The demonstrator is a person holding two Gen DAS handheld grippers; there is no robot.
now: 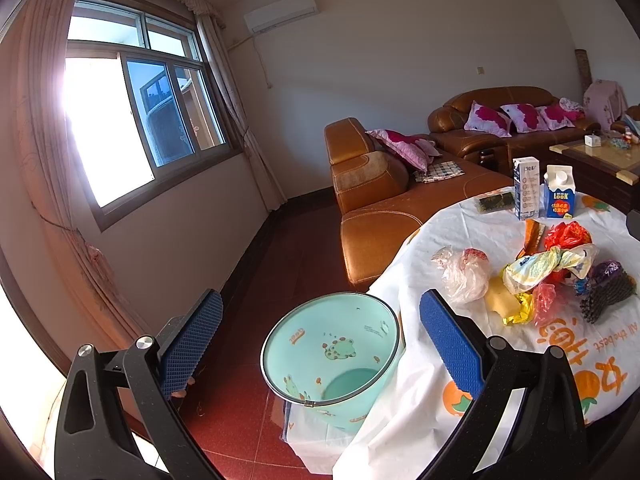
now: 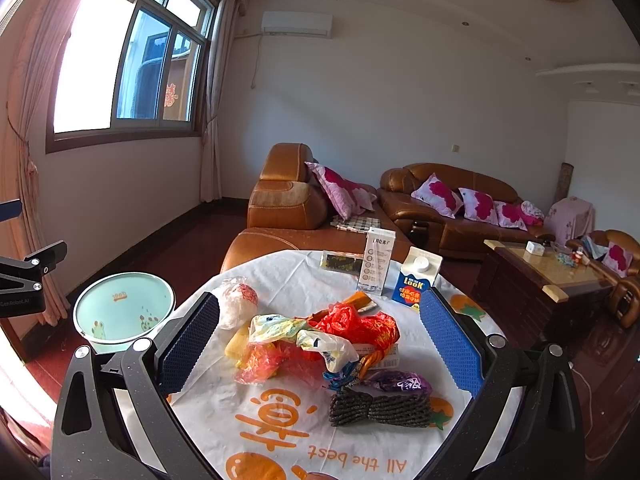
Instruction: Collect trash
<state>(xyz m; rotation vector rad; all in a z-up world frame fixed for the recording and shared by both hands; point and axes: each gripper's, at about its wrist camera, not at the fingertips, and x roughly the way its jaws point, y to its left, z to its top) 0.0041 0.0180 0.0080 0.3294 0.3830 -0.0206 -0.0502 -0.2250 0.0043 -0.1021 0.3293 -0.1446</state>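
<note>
A heap of trash [image 2: 320, 344] lies on the round table [image 2: 280, 432]: red, yellow and white plastic bags, wrappers and a black foam net [image 2: 380, 408]. It also shows in the left wrist view [image 1: 552, 276]. A clear bag [image 1: 464, 272] lies apart at its left. A mint green bin [image 1: 332, 356] stands on the floor beside the table and looks empty; it also shows in the right wrist view [image 2: 124, 308]. My left gripper [image 1: 320, 336] is open above the bin. My right gripper [image 2: 320, 340] is open, its fingers either side of the heap.
Two cartons [image 2: 400, 276] and a dark packet [image 2: 344, 262] stand at the table's far edge. Brown leather sofas [image 2: 304, 212] with pink cushions lie beyond. A wooden coffee table [image 2: 552, 276] is at the right. A window and curtains are on the left wall.
</note>
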